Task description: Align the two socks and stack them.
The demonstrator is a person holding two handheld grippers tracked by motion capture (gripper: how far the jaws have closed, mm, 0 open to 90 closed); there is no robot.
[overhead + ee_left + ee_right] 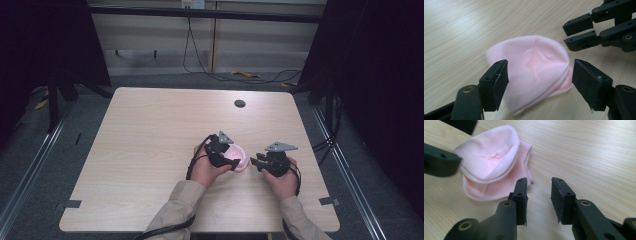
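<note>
A light wooden table [150,150] with a round dark grommet hole [240,103] toward one o'clock; black cables [210,70] lie on the floor at twelve.

A pale pink, plain folded knit sock [536,72] lies on the light, wood-grained desk [150,140]. Both hand-held grippers are matt black; the person's sleeves [175,210] are beige.
</note>
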